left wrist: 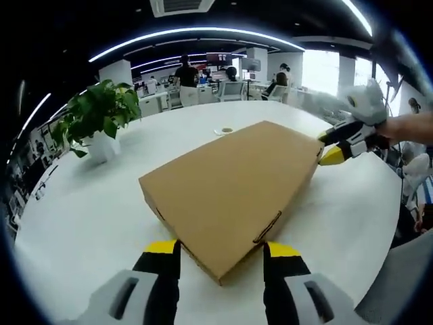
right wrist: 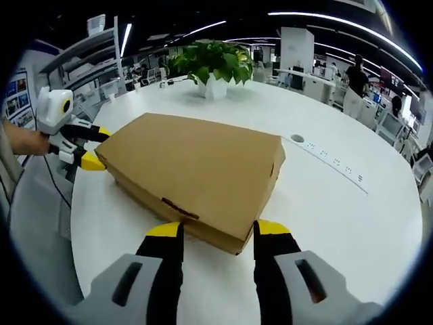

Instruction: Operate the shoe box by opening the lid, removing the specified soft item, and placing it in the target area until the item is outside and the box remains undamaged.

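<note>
White round surface [left wrist: 88,203] in open office; potted plant [left wrist: 100,115] at 10 o'clock in left gripper view. Cardboard shoe box [left wrist: 230,186] lies mid-surface, lid shut (flat, undented). Left tongs [left wrist: 222,254] spread wide, straddling near corner. Right tongs [right wrist: 218,233] likewise spread at opposite corner, gripping nothing.

Each claw, the left claw [left wrist: 222,252] and the right claw [right wrist: 215,233], has two black jaws capped with yellow tips, set in pale grey moulded housings with dark slotted recesses.
</note>
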`<act>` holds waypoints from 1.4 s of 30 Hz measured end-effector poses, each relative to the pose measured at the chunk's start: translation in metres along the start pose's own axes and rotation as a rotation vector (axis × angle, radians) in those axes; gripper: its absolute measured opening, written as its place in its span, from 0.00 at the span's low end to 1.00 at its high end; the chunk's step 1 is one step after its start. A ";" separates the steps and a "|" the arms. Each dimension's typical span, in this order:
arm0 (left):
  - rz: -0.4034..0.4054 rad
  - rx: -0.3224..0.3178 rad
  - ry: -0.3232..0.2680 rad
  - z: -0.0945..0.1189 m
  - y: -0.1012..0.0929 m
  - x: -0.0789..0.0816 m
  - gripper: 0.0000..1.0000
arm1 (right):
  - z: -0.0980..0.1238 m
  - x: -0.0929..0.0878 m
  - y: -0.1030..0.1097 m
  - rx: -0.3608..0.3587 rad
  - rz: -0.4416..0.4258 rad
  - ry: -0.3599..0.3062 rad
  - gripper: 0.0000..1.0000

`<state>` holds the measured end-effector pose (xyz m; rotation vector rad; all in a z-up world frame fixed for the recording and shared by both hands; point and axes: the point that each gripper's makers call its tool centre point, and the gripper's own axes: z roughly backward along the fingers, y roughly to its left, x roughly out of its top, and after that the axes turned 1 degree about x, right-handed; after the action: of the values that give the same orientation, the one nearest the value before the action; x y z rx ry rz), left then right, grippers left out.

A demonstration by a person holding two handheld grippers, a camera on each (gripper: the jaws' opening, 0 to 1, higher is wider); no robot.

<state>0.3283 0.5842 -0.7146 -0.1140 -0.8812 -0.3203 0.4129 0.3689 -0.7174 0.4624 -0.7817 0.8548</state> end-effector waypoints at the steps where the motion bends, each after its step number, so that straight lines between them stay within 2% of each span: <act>1: -0.002 -0.004 0.003 0.001 0.001 0.000 0.49 | 0.000 0.000 0.001 -0.003 -0.003 0.002 0.37; 31: -0.097 -0.115 0.075 0.016 0.036 -0.016 0.48 | -0.004 -0.004 0.053 -0.116 -0.081 0.018 0.37; 42: -0.124 -0.155 0.101 0.027 0.045 -0.023 0.48 | -0.002 -0.006 0.074 -0.134 -0.088 0.020 0.35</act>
<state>0.3095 0.6386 -0.7143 -0.1852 -0.7643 -0.5058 0.3516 0.4105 -0.7194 0.3665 -0.7891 0.7195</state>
